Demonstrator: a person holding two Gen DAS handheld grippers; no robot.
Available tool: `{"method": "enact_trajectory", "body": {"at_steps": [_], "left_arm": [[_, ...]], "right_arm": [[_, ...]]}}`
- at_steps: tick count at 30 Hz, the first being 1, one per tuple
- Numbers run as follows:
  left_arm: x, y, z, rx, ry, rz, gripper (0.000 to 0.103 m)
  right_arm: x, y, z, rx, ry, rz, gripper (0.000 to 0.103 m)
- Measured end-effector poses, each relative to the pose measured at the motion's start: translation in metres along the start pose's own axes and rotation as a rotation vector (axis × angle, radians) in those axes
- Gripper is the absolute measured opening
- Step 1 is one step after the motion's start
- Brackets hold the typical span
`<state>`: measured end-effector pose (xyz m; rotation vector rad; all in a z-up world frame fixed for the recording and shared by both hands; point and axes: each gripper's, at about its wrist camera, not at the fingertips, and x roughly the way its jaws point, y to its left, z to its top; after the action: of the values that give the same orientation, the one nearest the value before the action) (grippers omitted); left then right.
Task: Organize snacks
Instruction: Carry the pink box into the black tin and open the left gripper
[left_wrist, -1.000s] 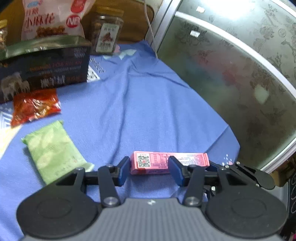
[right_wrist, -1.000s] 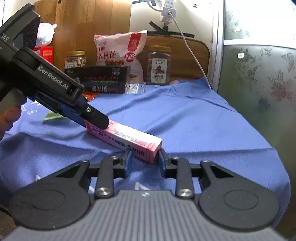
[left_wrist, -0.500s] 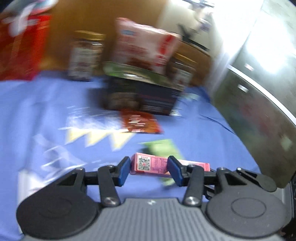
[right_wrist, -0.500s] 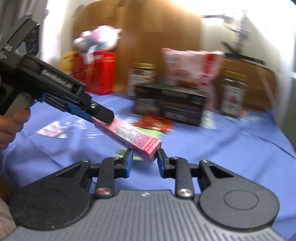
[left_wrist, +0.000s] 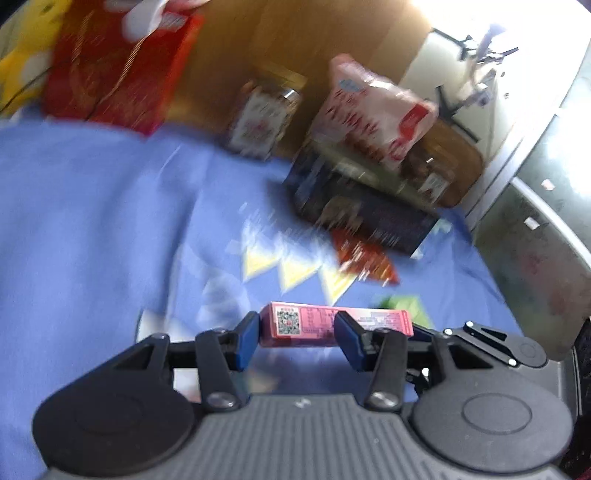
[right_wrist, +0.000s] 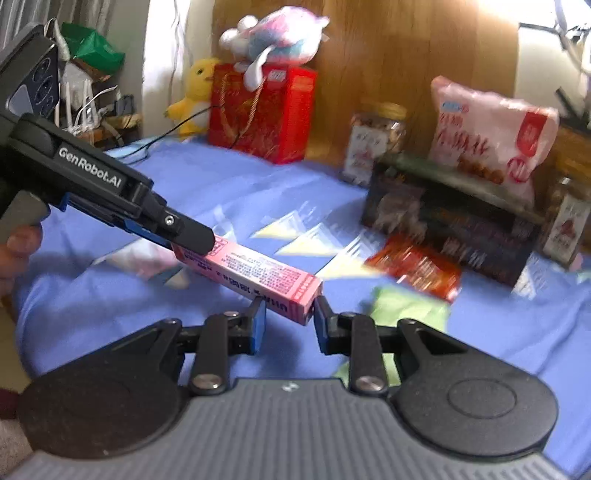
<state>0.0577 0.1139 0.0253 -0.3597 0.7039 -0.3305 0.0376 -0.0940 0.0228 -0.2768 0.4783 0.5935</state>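
Observation:
A long pink snack box (left_wrist: 334, 323) hangs in the air above the blue cloth, held at both ends. My left gripper (left_wrist: 297, 338) is shut on the end with the QR code. In the right wrist view the same pink box (right_wrist: 258, 271) runs from the left gripper's black finger (right_wrist: 188, 230) down to my right gripper (right_wrist: 290, 319), which is shut on its near end. A dark box (right_wrist: 447, 218), a pink snack bag (right_wrist: 487, 136), two jars (right_wrist: 373, 144) and a red box (right_wrist: 262, 110) stand at the back.
A red packet (right_wrist: 417, 267) and a green packet (right_wrist: 406, 306) lie on the blue cloth (right_wrist: 207, 184) just beyond the right gripper. Plush toys (right_wrist: 273, 37) sit on and beside the red box. A glass door (left_wrist: 543, 236) borders the right side. A hand (right_wrist: 16, 247) grips the left tool.
Both grippers carried the pink box leftward across the cloth, away from the glass door. The views swung so the red box and plush toys came in. The grip on both ends stayed.

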Motion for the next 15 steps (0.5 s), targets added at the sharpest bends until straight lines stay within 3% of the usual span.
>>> {"method": "enact_trajectory", "body": {"at_steps": [7,11,15], "left_arm": [[0.041,-0.051,0.082,0.18,-0.104,-0.062,0.044],[0.089,-0.061,0.129,0.166,-0.093,-0.085,0.044],[0.136,-0.057,0.149,0.108,-0.034,-0.096,0.045]], "right_arm": [[-0.002,-0.062,0.047,0.055,-0.122,-0.134,0.031],[0.016,-0.107,0.073,0.128,-0.133,-0.177,0.031],[0.045,-0.142,0.084,0.187,-0.101,-0.202,0.031]]}}
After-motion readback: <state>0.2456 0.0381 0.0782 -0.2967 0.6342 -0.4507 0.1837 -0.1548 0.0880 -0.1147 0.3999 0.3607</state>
